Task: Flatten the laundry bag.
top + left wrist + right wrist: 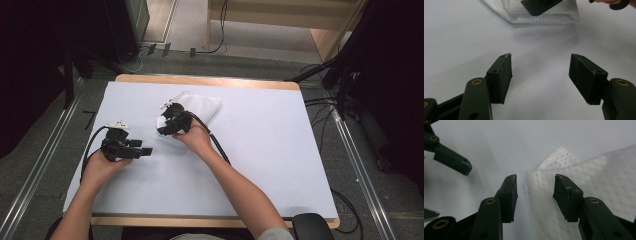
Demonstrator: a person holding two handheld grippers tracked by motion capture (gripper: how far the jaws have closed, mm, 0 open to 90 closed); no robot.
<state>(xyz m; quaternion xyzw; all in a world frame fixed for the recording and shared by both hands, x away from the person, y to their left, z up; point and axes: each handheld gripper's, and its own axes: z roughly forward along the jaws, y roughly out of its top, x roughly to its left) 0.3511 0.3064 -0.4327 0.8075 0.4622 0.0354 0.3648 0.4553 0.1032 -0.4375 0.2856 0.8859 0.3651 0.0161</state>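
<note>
Material: white, dimpled paper towel [584,185], folded and lying flat on the pale tabletop [280,165], left of middle and toward the far side.
Left tongs [540,72]: nearest, spread wide over bare tabletop, nothing between them.
Right tongs [535,192]: spread, a towel corner between the pads, which do not press it.
Handling: probably light, limp, easy to tear or crumple; pinch a corner or folded edge.
Hard to make out: the right hand [197,137] covers the towel's near edge; layers uncountable.

table [280,165]: white top, wood edge | floor cables [325,107] | wooden furniture [330,30] behind
</note>
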